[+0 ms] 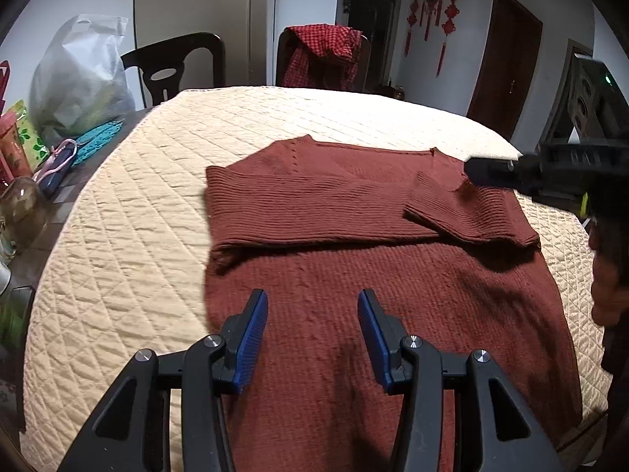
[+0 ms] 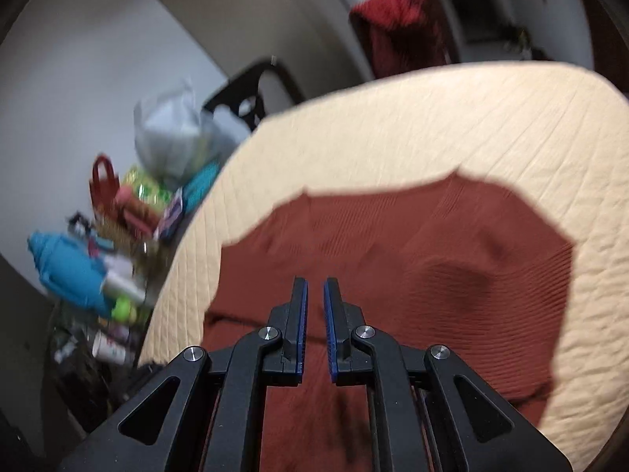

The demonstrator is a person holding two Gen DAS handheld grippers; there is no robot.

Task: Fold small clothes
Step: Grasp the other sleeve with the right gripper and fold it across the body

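Note:
A rust-brown knitted sweater (image 1: 354, 259) lies flat on the cream quilted table cover (image 1: 129, 216), its sleeves folded across the chest. My left gripper (image 1: 312, 299) is open and empty, hovering over the sweater's lower body. My right gripper (image 1: 477, 171) shows at the right edge in the left wrist view, over the folded sleeve cuff (image 1: 452, 208). In the blurred right wrist view the right gripper (image 2: 315, 287) has its jaws nearly together with a narrow gap, nothing between them, above the sweater (image 2: 412, 259).
Two dark chairs (image 1: 177, 67) stand behind the table, one draped with a red checked cloth (image 1: 326, 51). A plastic bag (image 1: 78, 78) and several bottles and packets (image 1: 23, 149) crowd the left side. The person's hand (image 1: 609, 275) is at the right edge.

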